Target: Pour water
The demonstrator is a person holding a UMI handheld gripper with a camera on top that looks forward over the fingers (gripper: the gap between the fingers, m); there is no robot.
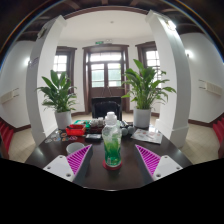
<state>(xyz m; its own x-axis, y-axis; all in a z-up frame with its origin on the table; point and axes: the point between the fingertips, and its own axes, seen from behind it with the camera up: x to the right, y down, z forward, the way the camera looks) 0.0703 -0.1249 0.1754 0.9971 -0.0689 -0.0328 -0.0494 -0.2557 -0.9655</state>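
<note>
A clear plastic bottle [112, 140] with a white cap and a green pattern on its lower half stands upright on a small red coaster [112, 163] on the dark round table [100, 176]. My gripper [112, 160] is open. Its purple-padded fingers [77, 159] sit wide apart on either side of the bottle, with a clear gap at each side. The bottle stands between the fingertips and just ahead of them, resting on its own support.
Boxes and small items [82, 130] lie on the table's far side, and a flat box [148, 135] sits to the right. Beyond stand two large potted plants [60, 95], white pillars [171, 70] and a wooden door with windows [106, 75].
</note>
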